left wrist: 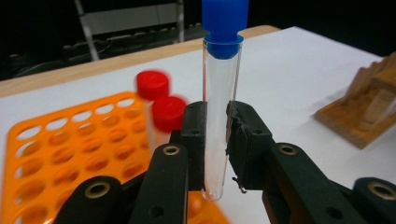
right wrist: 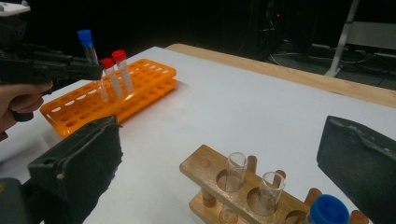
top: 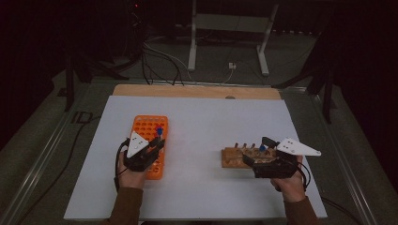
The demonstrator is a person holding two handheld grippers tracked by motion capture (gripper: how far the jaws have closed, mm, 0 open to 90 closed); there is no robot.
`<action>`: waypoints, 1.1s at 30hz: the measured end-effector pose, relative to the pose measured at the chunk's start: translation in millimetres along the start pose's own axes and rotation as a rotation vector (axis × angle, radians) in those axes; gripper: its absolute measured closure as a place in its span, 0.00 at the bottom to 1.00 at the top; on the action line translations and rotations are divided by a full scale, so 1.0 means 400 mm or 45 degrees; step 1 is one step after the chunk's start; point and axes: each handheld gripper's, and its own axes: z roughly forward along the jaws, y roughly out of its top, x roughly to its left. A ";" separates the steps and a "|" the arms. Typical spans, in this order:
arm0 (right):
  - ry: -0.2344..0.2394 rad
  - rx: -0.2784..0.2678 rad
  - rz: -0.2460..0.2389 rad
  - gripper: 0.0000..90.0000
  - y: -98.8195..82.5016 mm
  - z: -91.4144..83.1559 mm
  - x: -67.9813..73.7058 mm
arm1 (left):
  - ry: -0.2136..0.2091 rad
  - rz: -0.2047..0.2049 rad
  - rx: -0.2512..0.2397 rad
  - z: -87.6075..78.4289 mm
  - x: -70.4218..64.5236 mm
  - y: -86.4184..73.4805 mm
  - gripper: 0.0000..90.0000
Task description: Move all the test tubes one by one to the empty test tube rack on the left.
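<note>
White worktop [top: 197, 140]: my left gripper [left wrist: 215, 140] has its jaws clamped on a blue-capped tube [left wrist: 220, 93] above the orange rack [left wrist: 70, 140], two red-capped tubes [left wrist: 161, 105] already seated; right gripper [right wrist: 224, 154] jaws wide over the wooden rack [right wrist: 233, 186], more tubes left.

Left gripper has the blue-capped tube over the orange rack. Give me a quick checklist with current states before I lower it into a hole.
1. Grip: left gripper shut on the clear blue-capped test tube, pads on both sides. Ok.
2. Tube attitude: close to upright between the jaws. Ok.
3. Tube tip: it hangs above the near edge of the orange plastic rack; which hole lies under it, cannot tell.
4. Neighbours: two red-capped tubes stand in the rack just beside the held tube. Clearance cannot tell.
5. Right gripper: jaws open, over the wooden tube rack, holding nothing. Ok.
</note>
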 end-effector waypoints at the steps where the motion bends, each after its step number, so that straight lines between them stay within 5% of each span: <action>1: -0.001 0.001 -0.001 0.00 0.000 0.000 0.000 | 0.009 0.000 0.006 -0.002 0.003 -0.004 0.86; 16: 0.010 0.004 -0.006 0.00 -0.002 0.000 0.001 | 0.026 -0.005 0.005 0.001 0.006 -0.015 0.86; 28: 0.013 0.004 -0.007 0.00 -0.003 -0.004 -0.002 | 0.081 0.064 0.236 0.029 -0.011 -0.035 0.86; 33: 0.013 0.006 -0.006 0.00 -0.004 -0.005 -0.005 | 0.088 0.053 0.271 0.035 -0.012 -0.036 0.86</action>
